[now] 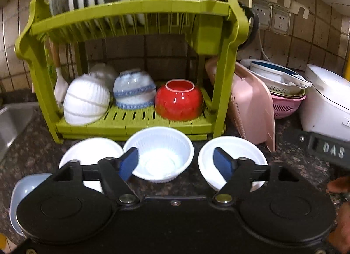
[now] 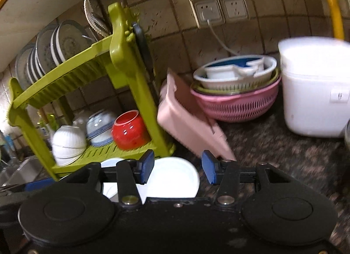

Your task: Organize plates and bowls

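Pickup step. Left gripper (image 1: 176,162) spread, empty, poised over middle white bowl (image 1: 159,155) on the counter (image 1: 295,162) before the green rack (image 1: 131,13). Right gripper (image 2: 176,167) spread too — over right white bowl (image 2: 175,177). Next — lower, pinch a rim.

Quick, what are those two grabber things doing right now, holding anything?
Left gripper: open, holding nothing, hovering over the middle white bowl.
Right gripper: open, empty.

Left wrist view: low over the countertop, facing the green dish rack (image 1: 131,61) squarely, close. Right wrist view: further right, angled leftward. Shared: rack, pink colander (image 2: 236,105), white cooker (image 1: 326,100).
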A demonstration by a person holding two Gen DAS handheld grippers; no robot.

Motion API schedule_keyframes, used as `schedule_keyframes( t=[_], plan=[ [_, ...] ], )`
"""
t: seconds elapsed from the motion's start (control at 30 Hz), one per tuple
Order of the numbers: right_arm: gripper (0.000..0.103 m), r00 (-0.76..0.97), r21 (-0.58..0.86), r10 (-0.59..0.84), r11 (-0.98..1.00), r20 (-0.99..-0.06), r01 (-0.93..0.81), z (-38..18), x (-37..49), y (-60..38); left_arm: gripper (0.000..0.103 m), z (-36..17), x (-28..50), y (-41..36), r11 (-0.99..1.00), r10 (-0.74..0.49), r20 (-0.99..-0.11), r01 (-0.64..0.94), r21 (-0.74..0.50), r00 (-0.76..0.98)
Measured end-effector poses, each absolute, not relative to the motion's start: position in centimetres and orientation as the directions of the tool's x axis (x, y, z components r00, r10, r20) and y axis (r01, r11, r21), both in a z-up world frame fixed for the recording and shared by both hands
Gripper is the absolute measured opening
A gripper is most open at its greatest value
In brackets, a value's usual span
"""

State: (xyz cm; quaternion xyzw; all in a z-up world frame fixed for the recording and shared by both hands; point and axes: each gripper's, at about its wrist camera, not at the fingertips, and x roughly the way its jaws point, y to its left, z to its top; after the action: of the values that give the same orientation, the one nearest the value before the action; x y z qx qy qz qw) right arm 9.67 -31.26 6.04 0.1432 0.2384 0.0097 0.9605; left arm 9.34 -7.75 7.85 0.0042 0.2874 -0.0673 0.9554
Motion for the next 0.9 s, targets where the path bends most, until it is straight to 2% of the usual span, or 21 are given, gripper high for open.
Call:
schedule_keyframes(
  t=[0.17,0.27,0.63,0.73,0.8,0.9],
  plan=[
    [0.055,0.889,0.27,0.08,0.962,-0.45,0.05,6.8,10.8,-31.5,0.084,7.8,9.8,-7.8,0.984,-0.171,-0.566,0.166,-0.06,0.806],
    [0.055,0.884,0.283,0.087,0.958,-0.458,0.053,6.1,11.4,-31.5,0.086,7.4,10.2,-8.1,0.99,-0.141,-0.591,0.132,-0.059,0.794],
    [0.054,0.798,0.323,0.124,0.942,-0.59,0.093,2.7,15.1,-33.0,0.084,5.7,12.4,-8.6,0.976,-0.215,-0.677,0.14,-0.164,0.704],
    [0.054,0.789,0.32,0.12,0.942,-0.603,0.101,2.4,15.7,-33.4,0.079,5.1,12.9,-8.9,0.979,-0.204,-0.689,0.127,-0.161,0.695],
    [0.048,0.775,0.319,0.126,0.942,-0.619,0.102,2.0,16.2,-33.4,0.079,4.8,13.3,-9.2,0.975,-0.22,-0.704,0.137,-0.173,0.675],
    [0.046,0.753,0.317,0.147,0.944,-0.642,0.086,1.4,16.8,-33.4,0.073,4.3,13.7,-9.6,0.972,-0.234,-0.725,0.132,-0.195,0.648]
  ],
)
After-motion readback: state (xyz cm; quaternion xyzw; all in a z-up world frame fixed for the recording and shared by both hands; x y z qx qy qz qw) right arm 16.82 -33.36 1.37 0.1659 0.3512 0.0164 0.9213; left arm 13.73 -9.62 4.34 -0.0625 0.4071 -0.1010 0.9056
